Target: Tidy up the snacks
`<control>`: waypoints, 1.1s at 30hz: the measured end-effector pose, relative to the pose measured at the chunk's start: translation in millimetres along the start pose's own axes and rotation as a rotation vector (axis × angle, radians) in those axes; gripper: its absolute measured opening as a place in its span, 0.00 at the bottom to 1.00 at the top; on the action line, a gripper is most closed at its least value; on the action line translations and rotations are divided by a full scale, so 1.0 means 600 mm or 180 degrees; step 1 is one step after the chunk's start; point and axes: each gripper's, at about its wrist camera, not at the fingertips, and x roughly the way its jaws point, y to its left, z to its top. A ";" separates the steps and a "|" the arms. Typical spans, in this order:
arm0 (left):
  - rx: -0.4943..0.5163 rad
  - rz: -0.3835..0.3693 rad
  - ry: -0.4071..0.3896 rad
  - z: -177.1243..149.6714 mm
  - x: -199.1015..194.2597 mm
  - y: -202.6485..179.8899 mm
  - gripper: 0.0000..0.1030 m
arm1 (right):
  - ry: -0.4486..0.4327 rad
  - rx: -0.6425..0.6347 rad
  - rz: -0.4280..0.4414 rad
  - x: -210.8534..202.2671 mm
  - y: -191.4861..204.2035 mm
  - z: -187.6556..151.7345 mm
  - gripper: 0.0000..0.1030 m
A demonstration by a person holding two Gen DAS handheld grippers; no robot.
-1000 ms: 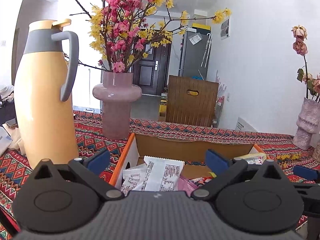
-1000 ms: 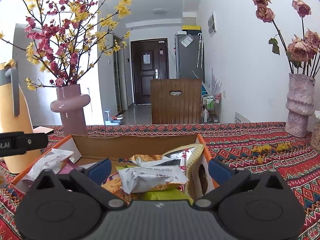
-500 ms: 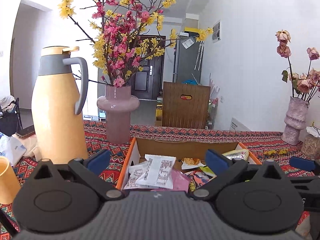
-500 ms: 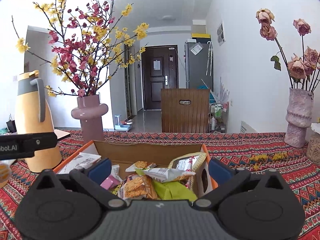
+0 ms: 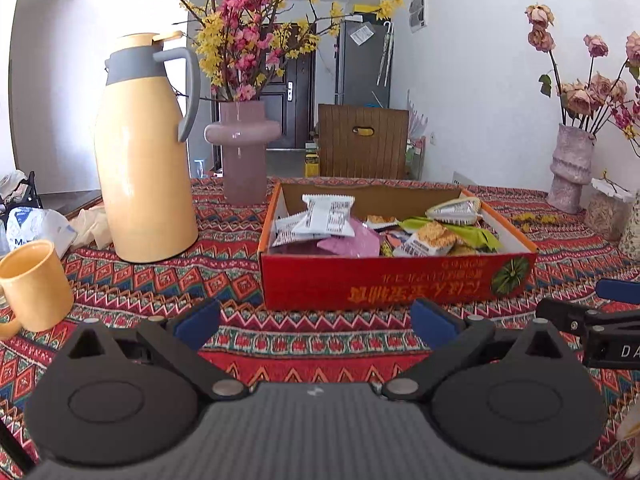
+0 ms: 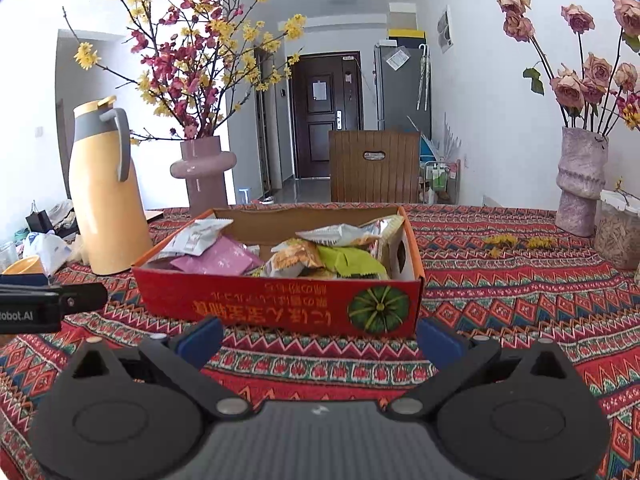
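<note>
A red cardboard box (image 5: 396,280) sits on the patterned tablecloth and holds several snack packets: a white one (image 5: 328,214), a pink one (image 5: 352,240), a green one (image 5: 460,232). It also shows in the right wrist view (image 6: 280,304), with the pink packet (image 6: 220,260) and green packet (image 6: 352,264) inside. My left gripper (image 5: 316,322) is open and empty, a short way in front of the box. My right gripper (image 6: 320,338) is open and empty, just before the box's front wall.
A yellow thermos jug (image 5: 146,152) and a pink vase of blossoms (image 5: 242,148) stand left of the box. A yellow mug (image 5: 32,284) is at near left. A rough pink vase of roses (image 6: 580,184) and a jar (image 6: 618,232) stand at far right.
Both grippers have drawn back from over the box toward me and a little up; the box's red front wall now shows in full. Both stay open.
</note>
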 end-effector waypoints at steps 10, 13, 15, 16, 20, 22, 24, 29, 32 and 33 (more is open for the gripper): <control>-0.0021 -0.0042 0.0204 -0.052 -0.027 0.007 1.00 | 0.0214 0.0036 -0.0040 -0.030 -0.001 -0.051 1.00; -0.0019 -0.0072 0.0235 -0.059 -0.033 0.004 1.00 | 0.0211 0.0052 -0.0048 -0.040 -0.002 -0.057 1.00; -0.0007 -0.0093 0.0243 -0.063 -0.036 0.002 1.00 | 0.0207 0.0054 -0.0048 -0.046 -0.001 -0.059 1.00; -0.0006 -0.0103 0.0250 -0.065 -0.038 0.001 1.00 | 0.0207 0.0052 -0.0047 -0.048 0.000 -0.060 1.00; -0.0014 -0.0142 0.0278 -0.073 -0.044 0.000 1.00 | 0.0217 0.0045 -0.0050 -0.055 0.003 -0.065 1.00; -0.0017 -0.0151 0.0284 -0.075 -0.046 0.000 1.00 | 0.0220 0.0043 -0.0048 -0.058 0.005 -0.067 1.00; -0.0025 -0.0157 0.0286 -0.076 -0.049 0.001 1.00 | 0.0221 0.0036 -0.0045 -0.061 0.008 -0.068 1.00; -0.0048 -0.0170 0.0283 -0.079 -0.052 0.003 1.00 | 0.0222 0.0021 -0.0041 -0.065 0.013 -0.069 1.00; -0.0055 -0.0174 0.0282 -0.081 -0.055 0.005 1.00 | 0.0225 0.0020 -0.0040 -0.066 0.014 -0.070 1.00; -0.0056 -0.0174 0.0282 -0.081 -0.055 0.005 1.00 | 0.0224 0.0018 -0.0041 -0.066 0.014 -0.070 1.00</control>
